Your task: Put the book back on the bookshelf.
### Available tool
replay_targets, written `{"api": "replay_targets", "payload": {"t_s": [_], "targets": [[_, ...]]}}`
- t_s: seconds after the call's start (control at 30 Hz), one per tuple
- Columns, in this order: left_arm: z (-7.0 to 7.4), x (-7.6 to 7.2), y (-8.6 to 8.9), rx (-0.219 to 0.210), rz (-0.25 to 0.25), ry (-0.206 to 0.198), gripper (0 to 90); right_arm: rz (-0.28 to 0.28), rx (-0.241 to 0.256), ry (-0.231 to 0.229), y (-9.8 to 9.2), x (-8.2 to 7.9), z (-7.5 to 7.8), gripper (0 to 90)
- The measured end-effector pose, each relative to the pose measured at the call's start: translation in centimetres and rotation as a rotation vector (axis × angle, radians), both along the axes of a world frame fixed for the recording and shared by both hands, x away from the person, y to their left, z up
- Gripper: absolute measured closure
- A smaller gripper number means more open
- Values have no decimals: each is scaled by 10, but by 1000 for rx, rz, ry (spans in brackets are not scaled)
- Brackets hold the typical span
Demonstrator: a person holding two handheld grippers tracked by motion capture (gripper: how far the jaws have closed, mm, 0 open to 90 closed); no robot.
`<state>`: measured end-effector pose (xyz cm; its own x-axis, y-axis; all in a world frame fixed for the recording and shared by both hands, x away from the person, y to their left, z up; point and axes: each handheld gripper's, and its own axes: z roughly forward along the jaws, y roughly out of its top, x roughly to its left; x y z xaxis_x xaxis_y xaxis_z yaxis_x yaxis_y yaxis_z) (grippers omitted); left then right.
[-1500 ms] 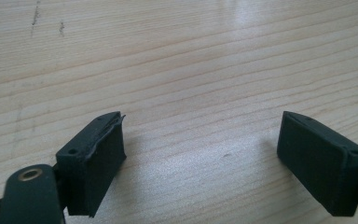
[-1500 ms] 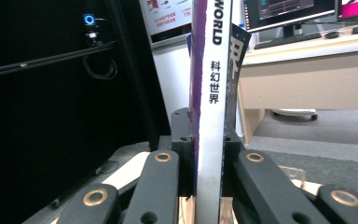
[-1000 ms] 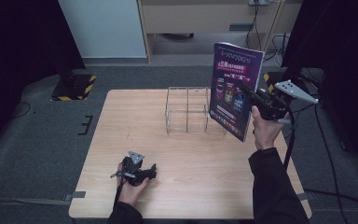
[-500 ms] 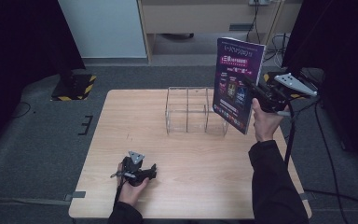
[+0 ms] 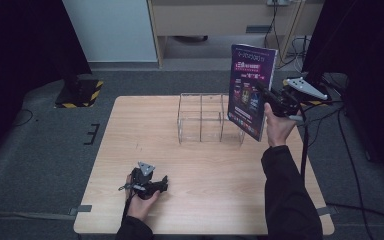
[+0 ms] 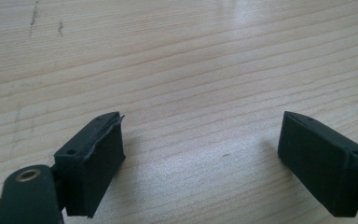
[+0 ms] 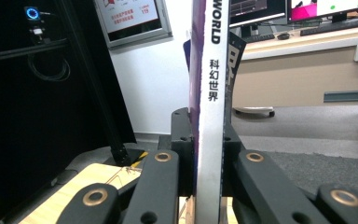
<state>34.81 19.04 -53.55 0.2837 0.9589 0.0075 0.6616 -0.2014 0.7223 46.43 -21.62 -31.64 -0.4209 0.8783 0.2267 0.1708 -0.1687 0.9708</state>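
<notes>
A purple magazine [image 5: 250, 90] stands upright in the air at the right end of a clear divided rack [image 5: 205, 120]. My right gripper [image 5: 270, 100] is shut on the magazine's spine edge; in the right gripper view the silver spine [image 7: 210, 116] runs up between the two jaws. My left gripper [image 5: 164, 183] rests low on the wooden table [image 5: 145, 130] near the front edge. Its jaws stand wide apart, and the left gripper view has bare wood between its fingers [image 6: 93, 163].
The rack has several slots and sits at the table's back middle. A yellow-and-black striped block [image 5: 82, 92] lies on the floor at the back left. Cables [image 5: 340, 135] trail on the floor to the right. A cabinet [image 5: 220, 20] stands behind.
My right gripper has carried the magazine a little up and to the right, turning it more upright. The left gripper has stayed where it was.
</notes>
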Motion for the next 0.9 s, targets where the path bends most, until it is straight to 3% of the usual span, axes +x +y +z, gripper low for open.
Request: {"api": "replay_targets", "payload": {"t_s": [0.5,0.9], "targets": [[0,0,0,0,0,0,134,-27,-27,33,15,24,-25,829],[0,0,0,0,0,0,133,-50,-23,42,15,29,-40,829]]}}
